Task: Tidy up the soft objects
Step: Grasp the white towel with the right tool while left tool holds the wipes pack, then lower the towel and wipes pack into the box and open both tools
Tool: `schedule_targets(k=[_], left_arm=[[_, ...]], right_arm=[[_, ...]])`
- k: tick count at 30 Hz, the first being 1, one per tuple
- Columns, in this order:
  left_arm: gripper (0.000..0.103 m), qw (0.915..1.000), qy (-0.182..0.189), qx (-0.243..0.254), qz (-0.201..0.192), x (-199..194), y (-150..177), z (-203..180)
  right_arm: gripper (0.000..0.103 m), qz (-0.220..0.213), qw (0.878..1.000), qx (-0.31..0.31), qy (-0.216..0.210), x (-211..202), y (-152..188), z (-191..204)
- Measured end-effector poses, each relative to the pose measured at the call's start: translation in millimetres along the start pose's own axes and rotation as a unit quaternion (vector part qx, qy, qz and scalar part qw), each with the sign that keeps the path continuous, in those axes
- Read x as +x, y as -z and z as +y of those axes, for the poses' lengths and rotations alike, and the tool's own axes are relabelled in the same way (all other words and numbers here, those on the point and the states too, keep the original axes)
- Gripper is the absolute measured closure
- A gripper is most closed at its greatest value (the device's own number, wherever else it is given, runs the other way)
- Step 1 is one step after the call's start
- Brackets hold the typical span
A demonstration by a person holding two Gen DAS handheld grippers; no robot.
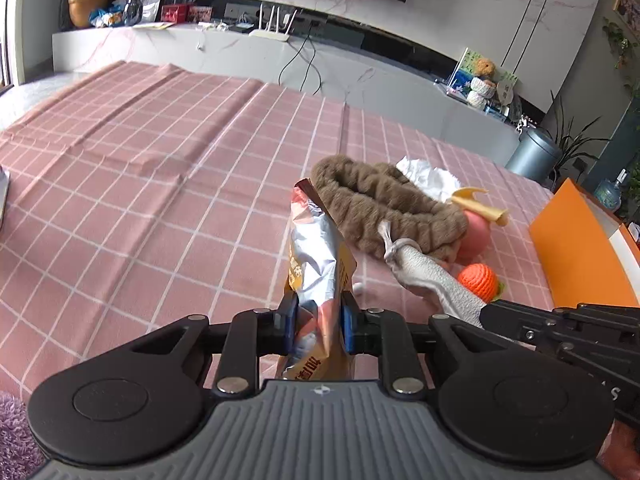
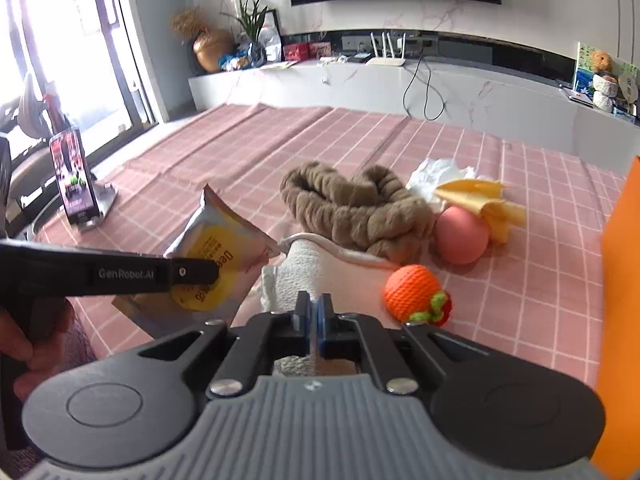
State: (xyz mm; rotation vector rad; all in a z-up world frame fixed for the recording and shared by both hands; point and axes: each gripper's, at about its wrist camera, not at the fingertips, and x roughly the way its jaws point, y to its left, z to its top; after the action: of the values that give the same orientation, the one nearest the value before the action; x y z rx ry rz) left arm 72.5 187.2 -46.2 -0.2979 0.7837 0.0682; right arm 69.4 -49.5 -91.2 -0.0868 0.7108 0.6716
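Note:
My left gripper (image 1: 319, 320) is shut on a silver and yellow snack bag (image 1: 316, 264), held upright above the pink checked cloth; the bag also shows in the right wrist view (image 2: 218, 256). My right gripper (image 2: 315, 312) is shut on a white and pink towel (image 2: 316, 268), which also shows in the left wrist view (image 1: 432, 276). Beyond lie a brown furry scarf (image 2: 352, 208), a pink ball (image 2: 462, 236), an orange knitted ball (image 2: 414, 294), a yellow cloth (image 2: 480, 200) and white tissue (image 2: 436, 172).
An orange box (image 1: 576, 248) stands at the right edge of the cloth-covered table (image 1: 160, 160). A phone on a stand (image 2: 74, 178) sits at the left. A white TV counter (image 2: 400, 84) with a router runs behind.

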Motion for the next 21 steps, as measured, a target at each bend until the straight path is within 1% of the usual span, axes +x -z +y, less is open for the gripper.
schedule_targets(k=[6, 11, 17, 21], left_arm=[[0.079, 0.9995, 0.009, 0.019, -0.025, -17, -11, -23], [0.079, 0.9983, 0.016, 0.035, -0.043, -31, -16, -43], [0.079, 0.9964, 0.023, 0.054, -0.060, -45, -23, -65], [0.079, 0.9951, 0.033, 0.063, -0.069, -51, -29, -79]], right_arm=[[0.103, -0.031, 0.999, 0.015, -0.001, -29, -9, -5], [0.103, -0.063, 0.998, 0.016, 0.004, -58, -14, -8], [0.103, -0.100, 0.995, 0.019, 0.022, -94, -19, -17], [0.103, -0.124, 0.991, 0.020, 0.044, -117, -20, -29]])
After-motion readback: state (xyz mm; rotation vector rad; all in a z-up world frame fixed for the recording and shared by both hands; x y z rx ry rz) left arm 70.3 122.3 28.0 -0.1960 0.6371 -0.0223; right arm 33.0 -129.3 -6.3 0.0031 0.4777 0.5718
